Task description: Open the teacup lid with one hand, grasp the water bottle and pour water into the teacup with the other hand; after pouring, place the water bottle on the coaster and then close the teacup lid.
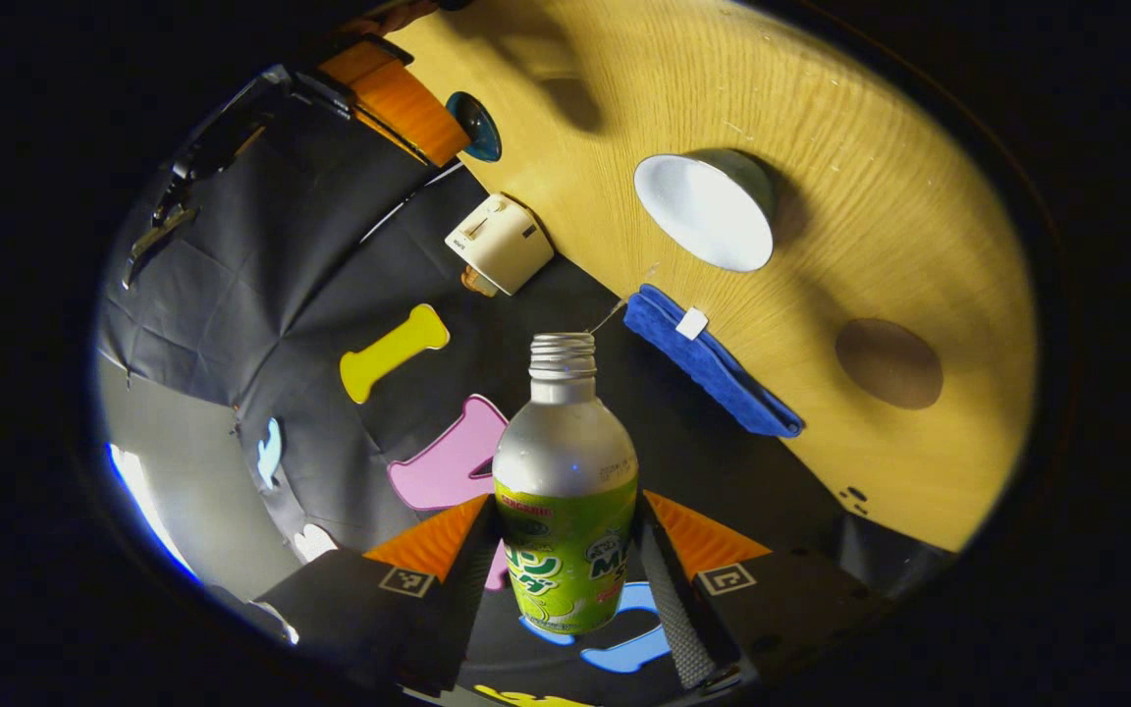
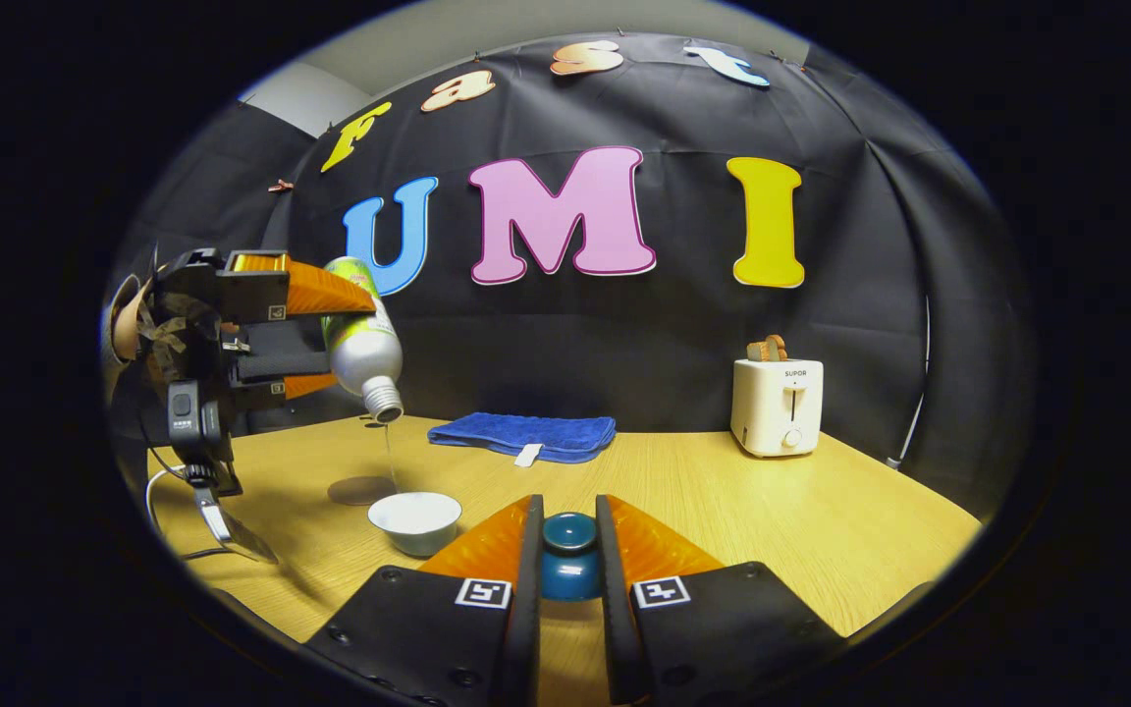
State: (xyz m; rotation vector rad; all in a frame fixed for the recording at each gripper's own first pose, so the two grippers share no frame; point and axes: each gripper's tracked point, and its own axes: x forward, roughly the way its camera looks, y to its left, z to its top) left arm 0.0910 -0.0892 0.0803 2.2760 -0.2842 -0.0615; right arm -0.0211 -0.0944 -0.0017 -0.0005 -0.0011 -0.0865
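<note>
Water bottle (image 1: 565, 491): rounded metal body, matte silver shoulder, glossy green label, threaded uncapped neck. Clamped between both fingers of the left gripper (image 1: 565, 579); in the right gripper view it is tilted neck-down above the table, with a thin stream of water falling from its mouth toward the teacup.

Teacup (image 2: 415, 520): small round bowl, smooth white inside, standing open on the table (image 2: 772, 511), a pale wood-grain surface.

Teacup lid (image 2: 568, 558): glazed dark teal dome with a round knob, pinched between both fingers of the right gripper (image 2: 565, 570), held low above the table, to the right of the teacup.

Coaster (image 1: 888, 363): flat brown disc, bare, near the teacup.

Towel (image 2: 524, 435): blue, plush, folded, with a white tag, lying behind the teacup.

Toaster (image 2: 777, 405): cream, boxy, with a front lever, bread in its slot, at the table's far right.
</note>
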